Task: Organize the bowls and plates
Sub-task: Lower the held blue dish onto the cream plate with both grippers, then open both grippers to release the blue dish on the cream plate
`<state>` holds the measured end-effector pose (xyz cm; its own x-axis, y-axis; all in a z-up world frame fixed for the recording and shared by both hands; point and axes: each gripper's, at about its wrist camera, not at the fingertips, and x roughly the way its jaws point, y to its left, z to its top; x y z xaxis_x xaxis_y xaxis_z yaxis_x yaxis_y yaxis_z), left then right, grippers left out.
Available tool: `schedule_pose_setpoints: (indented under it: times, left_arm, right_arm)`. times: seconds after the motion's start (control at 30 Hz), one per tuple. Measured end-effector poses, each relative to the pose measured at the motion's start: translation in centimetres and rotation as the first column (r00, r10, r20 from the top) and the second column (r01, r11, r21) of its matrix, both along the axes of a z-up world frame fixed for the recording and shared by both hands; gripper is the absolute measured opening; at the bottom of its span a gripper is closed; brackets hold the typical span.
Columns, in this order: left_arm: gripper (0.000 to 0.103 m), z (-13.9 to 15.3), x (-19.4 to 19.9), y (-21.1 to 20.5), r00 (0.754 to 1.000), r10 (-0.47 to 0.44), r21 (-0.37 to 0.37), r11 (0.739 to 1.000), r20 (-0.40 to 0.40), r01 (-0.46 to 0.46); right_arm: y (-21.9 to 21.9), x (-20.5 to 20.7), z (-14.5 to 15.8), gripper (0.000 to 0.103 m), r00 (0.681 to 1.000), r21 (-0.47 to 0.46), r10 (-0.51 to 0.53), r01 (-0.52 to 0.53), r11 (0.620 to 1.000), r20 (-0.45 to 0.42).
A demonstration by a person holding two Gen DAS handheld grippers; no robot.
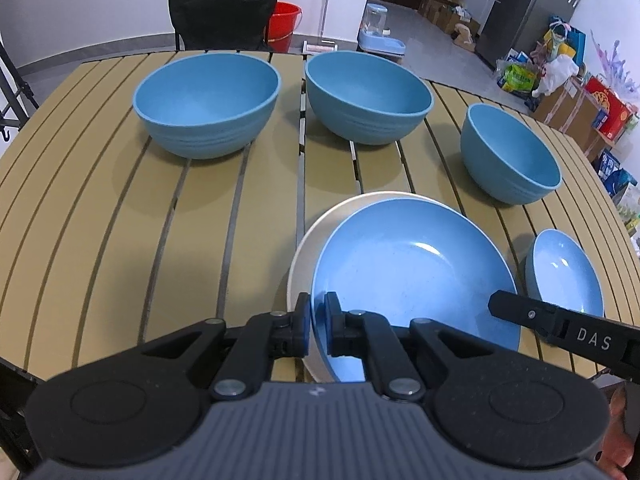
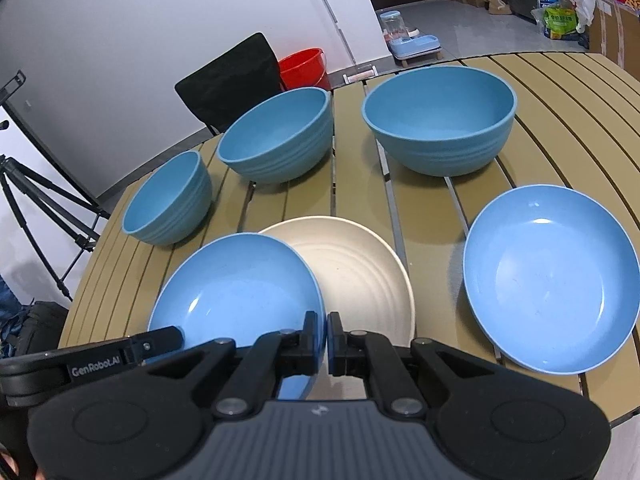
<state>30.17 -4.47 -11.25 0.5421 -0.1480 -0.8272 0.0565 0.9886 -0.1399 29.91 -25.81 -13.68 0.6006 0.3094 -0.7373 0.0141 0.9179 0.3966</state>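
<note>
Left wrist view: the left tongs (image 1: 317,322) are closed on the near rim of a glossy blue shallow plate (image 1: 416,268). This plate lies over a cream ridged plate (image 1: 312,240), which shows as a crescent along its far and left edge. The cream plate's near rim reaches the front edge of the tan slatted tabletop (image 1: 120,240). One black finger of the right tongs (image 1: 520,308) crosses the blue plate's right rim. Just right of the cream plate sits a second glossy blue plate (image 1: 564,276), its near rim behind that finger. Beyond the cream plate stand two large blue ribbed bowls (image 1: 206,100) (image 1: 368,96), side by side with a gap between them. A small blue ribbed bowl (image 1: 510,156) stands to its far right. Left of the cream plate the slats lie bare out to the tabletop's rim. Right wrist view: the right tongs are pinched onto the blue plate's right rim, above the cream plate. The left tongs reach in from the left, at the blue plate's near-left rim. The second blue plate lies flat to the right of the cream plate, apart from it, with a strip of bare slats between. Here the small bowl appears to the far left of the cream plate. The large bowls stand behind it, clear of every plate edge.
</note>
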Motion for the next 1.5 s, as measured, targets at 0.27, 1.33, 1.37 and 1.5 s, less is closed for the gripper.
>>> schedule_pose_setpoints:
  times: [0.27, 1.33, 1.37, 1.5]
  left_arm:
    - [0.008, -1.2, 0.9, -0.9, 1.0, -0.016, 0.013, 1.0, -0.023, 0.017]
    - [0.008, -2.9, 2.1, -1.5, 0.997, -0.03, 0.028, 0.999, -0.066, 0.032]
    - [0.009, -2.9, 2.0, -1.6, 0.997, -0.03, 0.029, 0.999, -0.067, 0.032]
    - [0.009, -2.7, 2.0, -1.5, 0.998, -0.029, 0.032, 0.999, -0.062, 0.031]
  right_arm:
    - [-0.7, 0.6, -1.1, 0.004, 1.0, 0.001, -0.014, 0.014, 1.0, -0.015]
    - [-1.0, 1.7, -2.8, 0.008, 0.998, -0.005, -0.027, 0.027, 1.0, -0.051]
    - [-1.0, 1.7, -2.8, 0.009, 0.998, -0.004, -0.027, 0.027, 1.0, -0.052]
    - [-1.1, 1.6, -2.6, 0.009, 0.999, -0.002, -0.03, 0.03, 1.0, -0.042]
